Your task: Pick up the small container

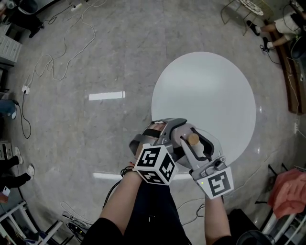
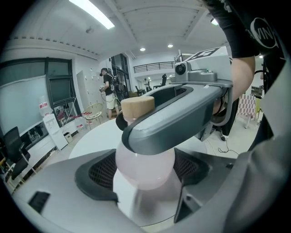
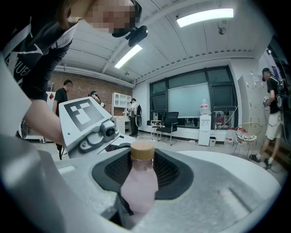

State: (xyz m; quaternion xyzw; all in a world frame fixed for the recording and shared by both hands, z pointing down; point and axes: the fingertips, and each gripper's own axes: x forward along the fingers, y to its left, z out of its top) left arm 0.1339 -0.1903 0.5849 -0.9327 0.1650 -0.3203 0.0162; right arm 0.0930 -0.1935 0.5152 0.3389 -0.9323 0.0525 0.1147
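Note:
The small container (image 1: 193,139) is a pale pink bottle with a tan cap, held over the near edge of the round white table (image 1: 205,91). My left gripper (image 1: 167,134) and right gripper (image 1: 193,146) meet around it. In the left gripper view the bottle's round body (image 2: 145,164) sits between the black pads of my left gripper (image 2: 145,179), and a jaw of the right gripper (image 2: 182,113) crosses over it. In the right gripper view the bottle (image 3: 138,186) stands upright in my right gripper (image 3: 138,193), pads against its sides. The left gripper's marker cube (image 3: 86,113) is close on the left.
Cables (image 1: 62,57) trail over the grey floor at the left. A wire chair (image 1: 239,9) and a seated person (image 1: 282,24) are at the far right. A red cloth (image 1: 289,191) lies near right. People and a chair (image 3: 170,120) stand further back in the room.

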